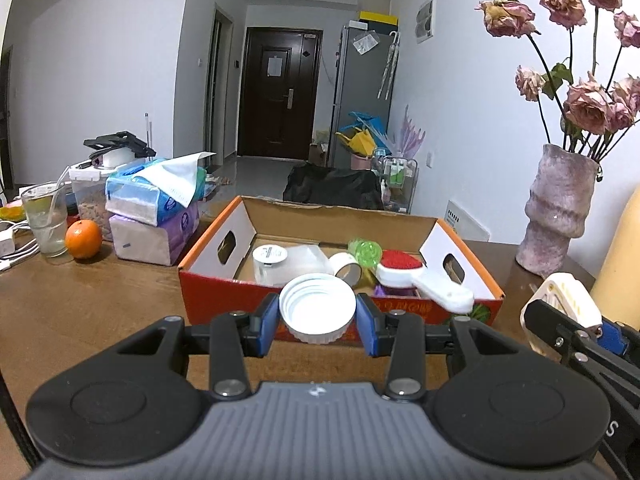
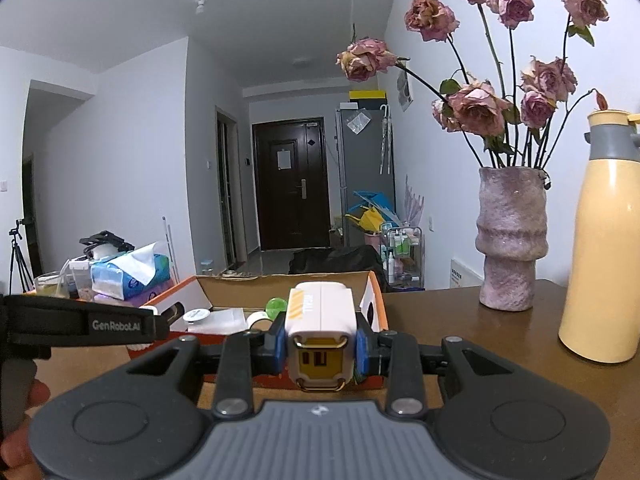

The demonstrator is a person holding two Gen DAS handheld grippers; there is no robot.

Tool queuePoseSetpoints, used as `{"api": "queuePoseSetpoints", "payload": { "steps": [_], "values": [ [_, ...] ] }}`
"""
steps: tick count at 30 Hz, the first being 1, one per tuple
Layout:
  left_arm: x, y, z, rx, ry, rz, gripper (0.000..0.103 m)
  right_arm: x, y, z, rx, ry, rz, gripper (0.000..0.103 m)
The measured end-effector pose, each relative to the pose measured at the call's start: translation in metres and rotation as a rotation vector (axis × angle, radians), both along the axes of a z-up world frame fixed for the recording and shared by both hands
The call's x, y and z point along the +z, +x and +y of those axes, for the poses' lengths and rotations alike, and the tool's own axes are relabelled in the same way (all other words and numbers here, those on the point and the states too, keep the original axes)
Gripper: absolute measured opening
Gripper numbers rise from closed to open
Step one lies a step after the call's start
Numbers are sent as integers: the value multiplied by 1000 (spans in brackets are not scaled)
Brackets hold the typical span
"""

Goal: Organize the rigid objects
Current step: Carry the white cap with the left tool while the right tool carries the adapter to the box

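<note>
White ribbed jar lid (image 1: 317, 309) sits gripped in the left claw (image 1: 318, 320) near the cardboard box (image 1: 224, 280); the right claw (image 2: 320, 350) clamps a cream charger (image 2: 321, 332).

The worktop (image 1: 100, 300) is brown wood with a visible grain and a soft sheen. On it, the box (image 1: 248, 296) is corrugated cardboard, printed glossy orange-red outside and plain white and raw brown inside. In front of the box, the white lid (image 1: 317, 307) is smooth plastic with a ribbed rim. Right of the box, the pink vase (image 2: 511, 240) looks rough and matt, like stone. The cream charger block (image 2: 320, 332) is smooth plastic with shiny gold trim.
</note>
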State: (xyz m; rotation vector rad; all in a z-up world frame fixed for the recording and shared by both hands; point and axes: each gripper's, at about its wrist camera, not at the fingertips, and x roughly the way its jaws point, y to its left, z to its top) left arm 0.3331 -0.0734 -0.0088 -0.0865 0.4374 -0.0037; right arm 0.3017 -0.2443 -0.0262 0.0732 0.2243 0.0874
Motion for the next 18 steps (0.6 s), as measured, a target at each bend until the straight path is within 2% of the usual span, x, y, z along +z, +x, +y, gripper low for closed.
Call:
{"api": "queuePoseSetpoints", "payload": {
  "steps": [18],
  "values": [
    [0,50,2,11,5,-10,42,0,56,1,15,27,14,31]
  ]
}}
